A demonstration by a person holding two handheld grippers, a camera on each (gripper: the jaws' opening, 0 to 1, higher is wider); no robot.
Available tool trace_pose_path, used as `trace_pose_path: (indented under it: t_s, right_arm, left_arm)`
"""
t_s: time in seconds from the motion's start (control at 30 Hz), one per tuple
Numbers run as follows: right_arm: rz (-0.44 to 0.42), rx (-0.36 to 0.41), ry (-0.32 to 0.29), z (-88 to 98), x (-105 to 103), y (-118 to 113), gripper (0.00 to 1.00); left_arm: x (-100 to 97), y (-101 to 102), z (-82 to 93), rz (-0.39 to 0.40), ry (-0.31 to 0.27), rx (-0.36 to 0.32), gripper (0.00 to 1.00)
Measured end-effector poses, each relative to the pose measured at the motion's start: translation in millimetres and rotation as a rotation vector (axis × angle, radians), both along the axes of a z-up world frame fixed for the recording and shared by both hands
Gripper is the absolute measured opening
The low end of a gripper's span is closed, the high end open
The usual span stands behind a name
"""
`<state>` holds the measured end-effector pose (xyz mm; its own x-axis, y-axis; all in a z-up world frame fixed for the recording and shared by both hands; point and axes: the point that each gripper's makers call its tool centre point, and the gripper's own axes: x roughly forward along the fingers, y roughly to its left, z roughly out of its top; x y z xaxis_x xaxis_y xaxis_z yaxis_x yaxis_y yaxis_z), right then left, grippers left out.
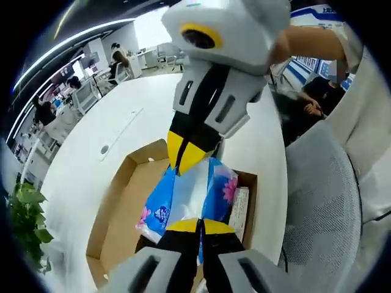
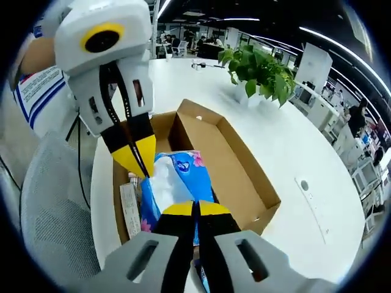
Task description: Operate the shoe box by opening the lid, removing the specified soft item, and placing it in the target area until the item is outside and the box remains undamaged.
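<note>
Over open cardboard box (image 2: pixel 244 177), both claws (image 1: pixel 198 227) (image 2: pixel 195 209) clamped on soft tissue pack (image 1: pixel 183 195).

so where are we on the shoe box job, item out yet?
Lid step looks done: the cardboard box sits open on the white table. In hand: left gripper and right gripper are both shut on the blue tissue pack, which hangs above the box. Left: carry it clear, set it on the table.

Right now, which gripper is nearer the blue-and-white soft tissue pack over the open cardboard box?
Neither is nearer: both touch it. The left gripper is shut on one end of the tissue pack and the right gripper on the opposite end, above the cardboard box.
</note>
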<state>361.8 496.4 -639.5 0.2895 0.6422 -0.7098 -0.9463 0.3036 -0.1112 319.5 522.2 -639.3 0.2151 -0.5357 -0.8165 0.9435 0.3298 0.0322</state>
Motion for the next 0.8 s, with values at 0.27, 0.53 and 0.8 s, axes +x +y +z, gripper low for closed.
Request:
trace_pose_path:
  t_s: [0.27,0.53,0.8]
  right_arm:
    - [0.001,0.015,-0.008,19.2,-2,-15,0.0]
    - [-0.003,0.002,-0.017,25.4,-5,-38,0.0]
    - [-0.024,-0.004,-0.006,27.0,-7,-66,0.0]
  left_arm:
    - [-1.7,-15,16.6,0.02,0.007,-0.038,0.0]
    - [-4.6,-43,27.3,-0.026,0.001,-0.06,0.0]
    - [-5.0,-71,33.5,-0.071,0.001,-0.082,0.0]
